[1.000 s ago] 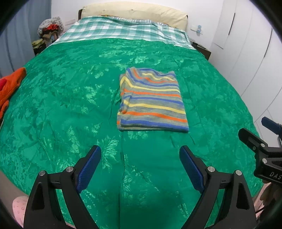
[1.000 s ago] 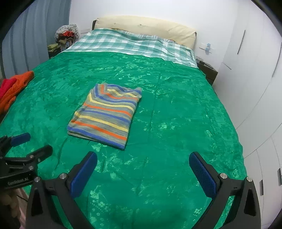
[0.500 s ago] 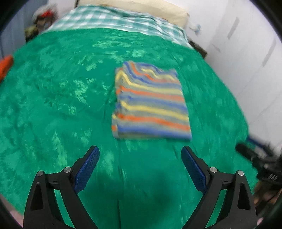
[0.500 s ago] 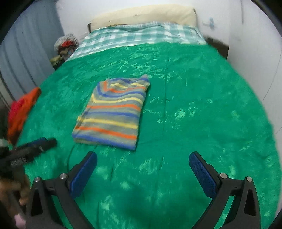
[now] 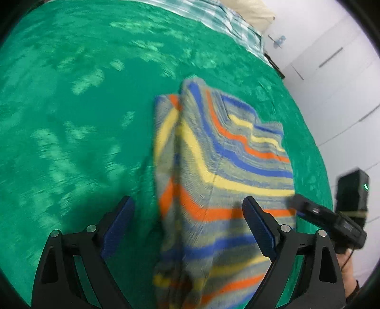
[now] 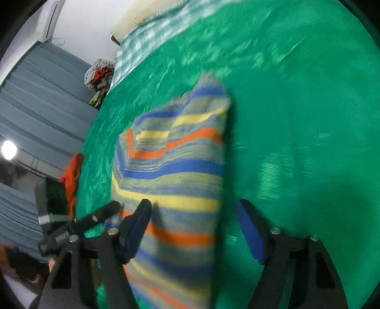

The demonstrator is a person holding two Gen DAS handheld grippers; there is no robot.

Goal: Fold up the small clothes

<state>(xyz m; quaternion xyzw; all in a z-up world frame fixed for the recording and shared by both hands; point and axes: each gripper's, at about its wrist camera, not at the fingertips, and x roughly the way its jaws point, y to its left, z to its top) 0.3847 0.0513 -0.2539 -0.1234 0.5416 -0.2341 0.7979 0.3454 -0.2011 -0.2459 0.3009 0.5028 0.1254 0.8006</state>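
A folded striped garment (image 5: 220, 171), grey with blue, orange and yellow bands, lies on the green bedspread (image 5: 71, 118). My left gripper (image 5: 187, 228) is open, low over the garment's near left edge, which lies between its fingers. My right gripper (image 6: 192, 228) is open over the garment's (image 6: 173, 166) near right edge, its fingers either side of the cloth. Each gripper shows at the side of the other's view. Both views are blurred by motion.
Orange clothes (image 6: 72, 176) lie at the bed's left edge. A checked sheet (image 6: 152, 33) and a cream pillow (image 5: 251, 12) are at the head. White wardrobe doors (image 5: 344, 78) stand to the right, grey curtains (image 6: 35, 107) to the left.
Both grippers have dropped and moved forward to the garment's near edge. The garment now fills the lower views and lies between the open fingers. The jaws stay open.
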